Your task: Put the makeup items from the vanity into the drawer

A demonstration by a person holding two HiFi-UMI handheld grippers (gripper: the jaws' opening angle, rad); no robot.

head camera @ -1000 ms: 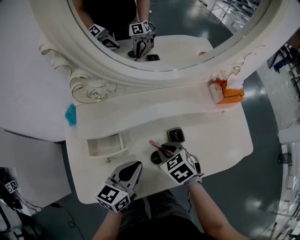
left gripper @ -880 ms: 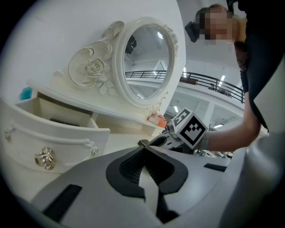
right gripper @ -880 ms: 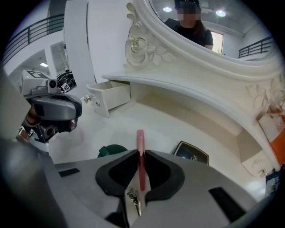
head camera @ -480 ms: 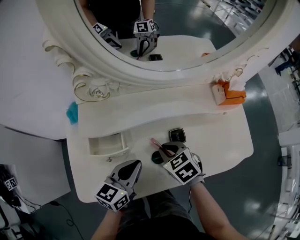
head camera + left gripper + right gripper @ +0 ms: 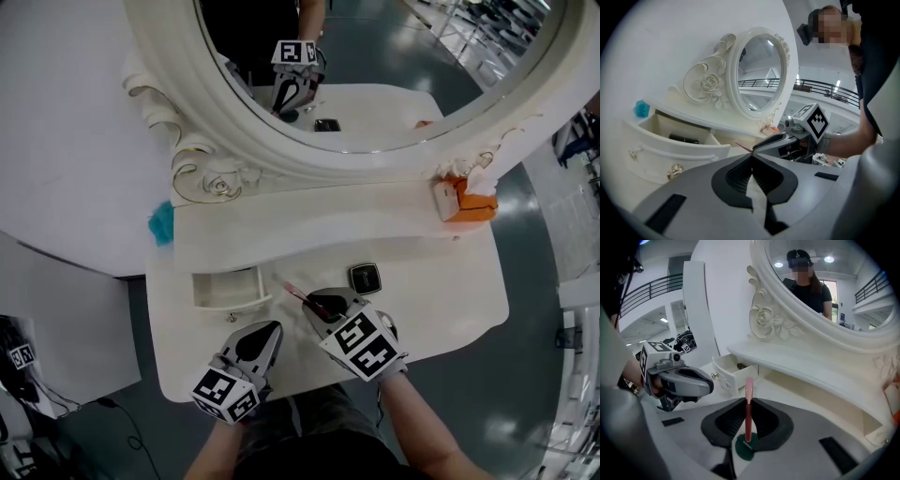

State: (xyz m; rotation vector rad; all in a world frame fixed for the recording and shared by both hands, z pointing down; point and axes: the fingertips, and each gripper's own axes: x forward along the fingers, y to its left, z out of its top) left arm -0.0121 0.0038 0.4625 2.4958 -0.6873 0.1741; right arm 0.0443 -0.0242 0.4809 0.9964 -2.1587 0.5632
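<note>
My right gripper (image 5: 309, 302) is shut on a thin red stick with a pink tip (image 5: 292, 290), held above the vanity top (image 5: 441, 281). In the right gripper view the stick (image 5: 748, 399) stands upright between the jaws, which point toward the open drawer (image 5: 733, 372). A dark green round thing (image 5: 744, 450) shows below the jaws. The small white drawer (image 5: 225, 288) stands pulled out at the left, with a dark item (image 5: 683, 138) inside. A black square compact (image 5: 365, 277) lies on the top to the right. My left gripper (image 5: 275, 328) hangs shut and empty near the front edge.
A big oval mirror (image 5: 375, 66) in an ornate white frame rises behind a raised shelf (image 5: 319, 225). An orange tissue box (image 5: 466, 201) sits at the shelf's right end. A teal thing (image 5: 161, 224) sticks out at the left end. The floor lies beyond the front edge.
My right gripper has risen off the vanity top with the stick and shifted left toward the drawer. The left gripper has stayed where it was.
</note>
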